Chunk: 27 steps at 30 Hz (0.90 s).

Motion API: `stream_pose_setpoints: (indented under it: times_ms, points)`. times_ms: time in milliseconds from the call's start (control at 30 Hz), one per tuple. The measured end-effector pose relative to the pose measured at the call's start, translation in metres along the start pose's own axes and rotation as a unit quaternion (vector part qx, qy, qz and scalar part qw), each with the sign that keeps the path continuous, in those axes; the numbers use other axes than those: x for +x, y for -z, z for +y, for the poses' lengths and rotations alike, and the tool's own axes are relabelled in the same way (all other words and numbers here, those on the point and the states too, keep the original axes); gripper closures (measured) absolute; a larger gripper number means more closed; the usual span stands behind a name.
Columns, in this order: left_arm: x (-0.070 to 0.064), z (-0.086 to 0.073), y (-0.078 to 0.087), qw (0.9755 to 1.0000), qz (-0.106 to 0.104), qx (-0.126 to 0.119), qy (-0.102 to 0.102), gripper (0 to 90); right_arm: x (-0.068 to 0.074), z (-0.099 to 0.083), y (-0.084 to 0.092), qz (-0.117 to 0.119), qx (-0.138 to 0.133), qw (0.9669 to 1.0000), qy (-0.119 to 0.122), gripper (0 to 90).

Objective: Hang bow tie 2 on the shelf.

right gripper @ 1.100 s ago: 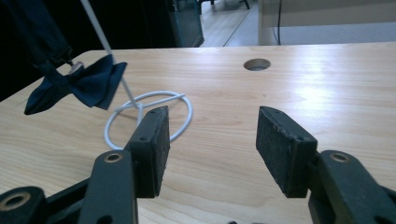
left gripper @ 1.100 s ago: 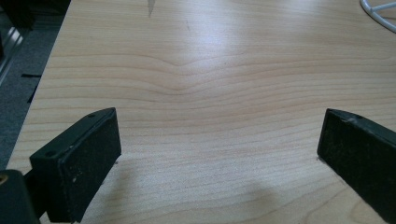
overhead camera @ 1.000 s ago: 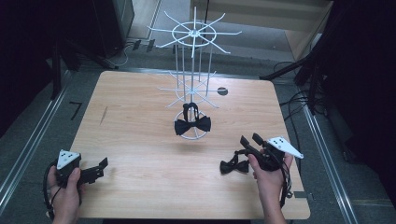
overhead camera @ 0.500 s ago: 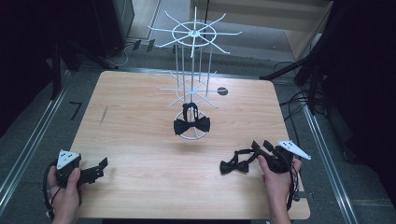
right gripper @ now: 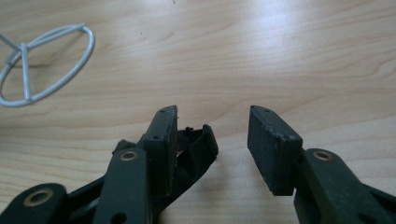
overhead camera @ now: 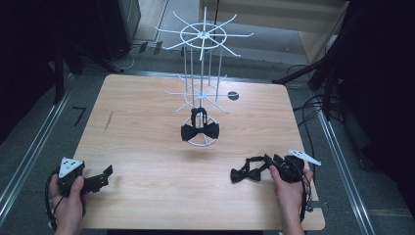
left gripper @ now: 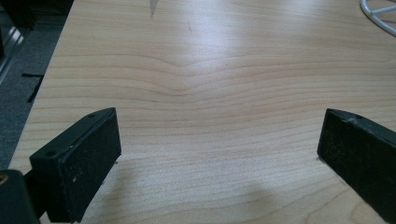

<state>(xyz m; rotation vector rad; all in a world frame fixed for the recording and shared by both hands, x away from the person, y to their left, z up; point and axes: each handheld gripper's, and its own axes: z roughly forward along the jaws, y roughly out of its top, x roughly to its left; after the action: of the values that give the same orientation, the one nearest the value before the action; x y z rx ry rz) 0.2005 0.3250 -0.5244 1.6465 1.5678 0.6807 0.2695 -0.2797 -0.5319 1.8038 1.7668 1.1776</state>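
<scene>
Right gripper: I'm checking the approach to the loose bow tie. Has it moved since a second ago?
Yes. The right gripper has dropped toward the table's near edge, its jaws closing around the loose bow tie.

We see a light wood-grain table [overhead camera: 147, 147] with rounded corners, glare patch on its top in the gripper views. Floor [overhead camera: 44, 122] around it is dark grey, with metal rails [overhead camera: 29, 152] running along left and right. Black tape marks [overhead camera: 78, 115] on the floor at left. Far side: dark cabinet [overhead camera: 117, 24] on the left, pale wooden furniture [overhead camera: 303, 19] on the right. Cables [overhead camera: 313, 105] lie right of the table. Room edges are dark.
</scene>
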Motion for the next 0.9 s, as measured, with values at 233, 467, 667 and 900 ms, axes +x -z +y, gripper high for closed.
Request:
stream_pose_setpoints:
  times_ms: [233,467,667,900]
  points:
    - [0.0,0.0,0.0,1.0,0.0,0.001,0.001,0.0,-0.004,-0.005,-0.005,-0.006,0.026,0.9996,0.005,65.4]
    - [0.0,0.0,0.0,1.0,0.0,0.002,0.001,0.0,-0.005,-0.007,-0.008,-0.004,0.039,0.9991,0.018,75.3]
    - [0.0,0.0,0.0,1.0,0.0,0.002,0.0,0.0,-0.003,-0.008,-0.009,-0.006,0.052,0.998,0.036,82.3]
    - [0.0,0.0,0.0,1.0,0.001,0.002,-0.001,0.0,-0.002,-0.008,-0.011,0.009,0.055,0.9978,0.036,87.5]
